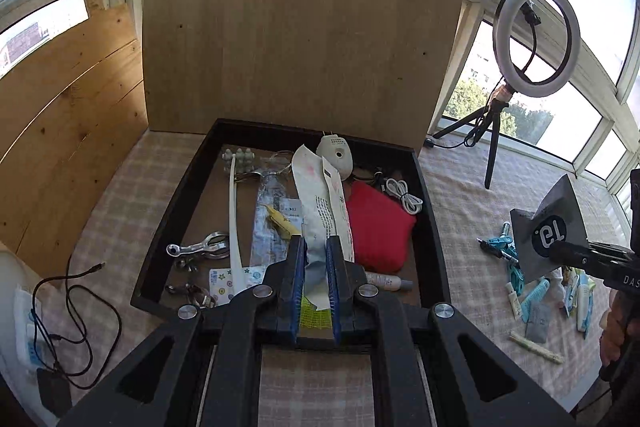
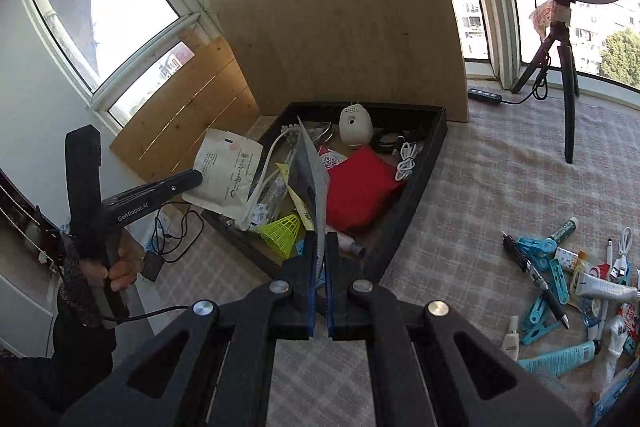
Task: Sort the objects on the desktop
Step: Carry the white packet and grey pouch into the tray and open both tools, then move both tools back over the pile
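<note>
My left gripper [image 1: 316, 247] is shut on a long white paper packet [image 1: 316, 195] with printed text, held over the black tray [image 1: 176, 211]. The right wrist view shows that left gripper [image 2: 196, 179] at the tray's left edge with the white packet [image 2: 228, 171] sticking out. My right gripper [image 2: 321, 241] is shut on a flat grey packet [image 2: 308, 171], seen edge-on above the tray [image 2: 416, 195]. In the left wrist view the grey packet [image 1: 548, 211] bears a round dark label, with the right gripper [image 1: 560, 251] below it. The tray holds a red pouch [image 1: 376, 223], a white device [image 1: 336, 155] and a yellow shuttlecock [image 2: 280, 233].
A heap of blue clips, tubes and a pen [image 2: 552, 279] lies on the checked cloth to the right of the tray. A ring light on a tripod [image 1: 536, 31] stands at the back right. A black cable [image 1: 80, 307] trails at the left. A wooden board [image 1: 300, 27] rises behind the tray.
</note>
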The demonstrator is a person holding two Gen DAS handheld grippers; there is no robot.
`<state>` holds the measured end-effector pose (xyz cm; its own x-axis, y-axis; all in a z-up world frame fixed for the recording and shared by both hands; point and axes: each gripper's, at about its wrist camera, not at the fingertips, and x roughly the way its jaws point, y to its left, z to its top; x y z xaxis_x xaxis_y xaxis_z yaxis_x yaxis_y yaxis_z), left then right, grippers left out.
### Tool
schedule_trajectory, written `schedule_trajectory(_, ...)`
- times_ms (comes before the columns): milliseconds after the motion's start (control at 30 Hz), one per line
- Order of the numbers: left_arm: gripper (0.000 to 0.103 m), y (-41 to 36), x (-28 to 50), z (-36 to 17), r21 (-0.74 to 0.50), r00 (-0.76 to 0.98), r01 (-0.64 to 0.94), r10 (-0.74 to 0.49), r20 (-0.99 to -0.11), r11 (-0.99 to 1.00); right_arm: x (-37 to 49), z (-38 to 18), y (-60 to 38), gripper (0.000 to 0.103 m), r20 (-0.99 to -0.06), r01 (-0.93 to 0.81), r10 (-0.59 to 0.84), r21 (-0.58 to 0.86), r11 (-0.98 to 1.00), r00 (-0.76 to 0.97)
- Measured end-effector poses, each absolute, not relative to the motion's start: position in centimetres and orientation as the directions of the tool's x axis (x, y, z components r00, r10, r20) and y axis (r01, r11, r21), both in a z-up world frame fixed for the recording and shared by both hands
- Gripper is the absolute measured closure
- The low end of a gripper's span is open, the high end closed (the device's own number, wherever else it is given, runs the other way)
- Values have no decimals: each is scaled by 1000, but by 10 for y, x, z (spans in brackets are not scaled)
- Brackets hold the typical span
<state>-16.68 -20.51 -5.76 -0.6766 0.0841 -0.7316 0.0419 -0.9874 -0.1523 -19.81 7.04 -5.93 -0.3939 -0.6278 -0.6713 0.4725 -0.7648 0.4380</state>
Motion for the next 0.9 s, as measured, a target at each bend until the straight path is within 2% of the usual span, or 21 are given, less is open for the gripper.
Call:
schedule_trajectory(533, 92, -210, -226, -60, -145, -701, 15, 93, -707, -989, -233, -75, 7, 98, -709, 509, -617, 413, -755, -341)
schedule_trajectory(567, 87, -210, -230, -60, -144, -706, 21, 88, -703, -989, -235, -75, 5, 94, -715, 511, -612, 406, -758, -339)
schedule_trajectory(600, 73, -211, -236, -62, -137, -696, 34, 75, -714, -990, -237, -76, 2, 74, -728, 506, -597, 395, -767, -337)
schedule_trajectory(667, 61, -214, -242, -64, -128, -689, 70, 45, -724, -989, -239, -76, 2, 46, -738, 488, -571, 373, -789, -359)
schedule_trajectory(900, 61, -219, -234, -65, -120, -682, 70, 40, -730, -990, -235, -68, 16, 45, -727, 496, -558, 341, -798, -399)
